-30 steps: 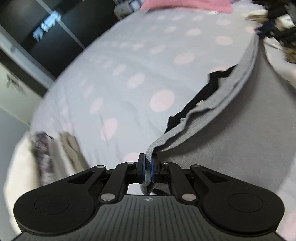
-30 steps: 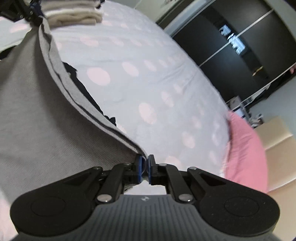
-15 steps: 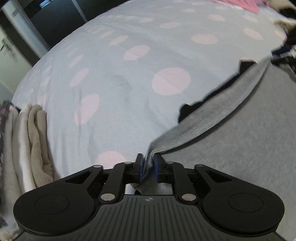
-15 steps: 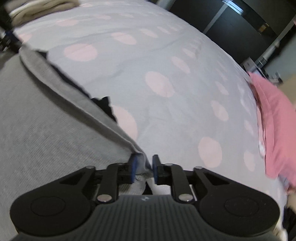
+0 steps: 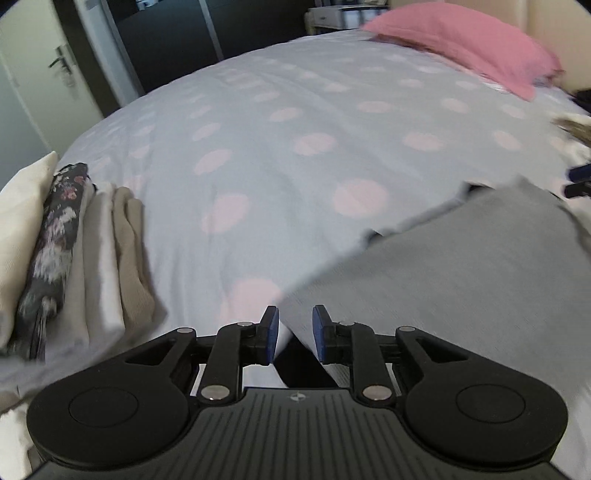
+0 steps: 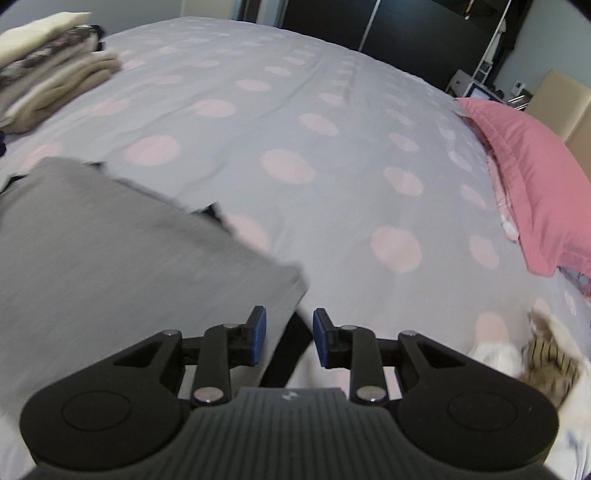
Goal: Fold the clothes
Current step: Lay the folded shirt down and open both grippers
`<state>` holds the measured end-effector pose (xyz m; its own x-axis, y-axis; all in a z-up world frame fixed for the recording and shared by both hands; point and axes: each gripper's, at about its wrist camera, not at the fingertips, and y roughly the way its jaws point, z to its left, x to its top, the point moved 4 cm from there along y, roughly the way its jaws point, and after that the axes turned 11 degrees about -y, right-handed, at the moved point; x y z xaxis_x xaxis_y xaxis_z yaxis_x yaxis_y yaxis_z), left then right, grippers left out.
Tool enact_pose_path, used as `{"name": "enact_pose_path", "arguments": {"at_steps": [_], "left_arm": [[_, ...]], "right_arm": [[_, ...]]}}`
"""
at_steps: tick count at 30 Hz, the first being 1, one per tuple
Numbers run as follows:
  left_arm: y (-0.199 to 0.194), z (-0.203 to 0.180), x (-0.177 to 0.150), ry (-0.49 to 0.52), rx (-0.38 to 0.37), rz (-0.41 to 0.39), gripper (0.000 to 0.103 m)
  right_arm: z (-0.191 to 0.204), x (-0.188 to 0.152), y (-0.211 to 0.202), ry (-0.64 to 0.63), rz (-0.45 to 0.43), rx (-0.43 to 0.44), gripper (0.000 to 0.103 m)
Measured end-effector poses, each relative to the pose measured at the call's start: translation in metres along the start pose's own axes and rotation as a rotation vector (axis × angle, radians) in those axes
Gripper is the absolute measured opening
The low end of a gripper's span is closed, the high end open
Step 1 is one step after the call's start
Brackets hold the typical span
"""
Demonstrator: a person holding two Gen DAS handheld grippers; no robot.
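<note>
left claw (image 5: 293, 334) jaws apart, nothing clamped. corner of the grey garment (image 5: 461, 273) lies between and just ahead of its blue pads, spreading off to the claw's right across the bed (image 5: 295, 110). a black layer (image 5: 299, 365) shows under the grey edge right at the claw. right claw (image 6: 284, 341) also apart, empty; the same grey garment (image 6: 110, 251) sits to its left with its corner just ahead of the left pad, black strip (image 6: 286, 354) running down between the fingers.

surface: grey duvet with pale pink dots, mild creases. left of the left claw, a stack of folded clothes (image 5: 74, 251), beige, white and a dark floral piece. far ahead-right, a pink pillow (image 5: 461, 44). to the right claw's near right, a blurred striped tan and white item (image 6: 546, 362).

room: dark wardrobe fronts (image 6: 406, 33) beyond the bed, a pale door with handle (image 5: 44, 74) far left of the left claw.
</note>
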<state>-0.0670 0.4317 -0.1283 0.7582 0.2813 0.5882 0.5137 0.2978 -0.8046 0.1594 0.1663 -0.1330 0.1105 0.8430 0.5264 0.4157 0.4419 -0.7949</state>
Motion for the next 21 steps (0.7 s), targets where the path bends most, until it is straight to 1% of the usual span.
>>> {"name": "enact_pose_path", "arguments": {"at_steps": [4, 6, 10, 13, 16, 18, 19, 20, 21], "left_arm": [[-0.029, -0.018, -0.039, 0.053, -0.027, 0.032, 0.018], [-0.040, -0.027, -0.060, 0.072, -0.040, 0.050, 0.018], [-0.049, -0.042, -0.096, 0.112, -0.036, 0.099, 0.019], [-0.048, -0.052, -0.120, 0.149, -0.015, 0.131, 0.023], [-0.042, -0.061, -0.139, 0.176, -0.004, 0.156, 0.024], [-0.036, -0.066, -0.147, 0.194, 0.005, 0.164, 0.024], [-0.033, -0.067, -0.147, 0.196, 0.006, 0.161, 0.024], [-0.030, -0.069, -0.148, 0.198, 0.008, 0.157, 0.024], [-0.027, -0.070, -0.148, 0.199, 0.009, 0.153, 0.024]], "right_arm": [[0.030, -0.023, -0.028, -0.024, 0.016, 0.033, 0.031], [0.045, -0.034, -0.042, -0.037, 0.024, 0.049, 0.033], [0.075, -0.061, -0.060, -0.054, 0.041, 0.069, 0.034], [0.099, -0.085, -0.065, -0.112, 0.067, 0.045, 0.035], [0.122, -0.108, -0.064, -0.213, 0.096, -0.011, 0.036], [0.131, -0.116, -0.062, -0.282, 0.099, -0.051, 0.042], [0.133, -0.118, -0.061, -0.312, 0.093, -0.072, 0.047], [0.135, -0.120, -0.059, -0.342, 0.088, -0.092, 0.050], [0.137, -0.121, -0.058, -0.372, 0.082, -0.113, 0.051]]}}
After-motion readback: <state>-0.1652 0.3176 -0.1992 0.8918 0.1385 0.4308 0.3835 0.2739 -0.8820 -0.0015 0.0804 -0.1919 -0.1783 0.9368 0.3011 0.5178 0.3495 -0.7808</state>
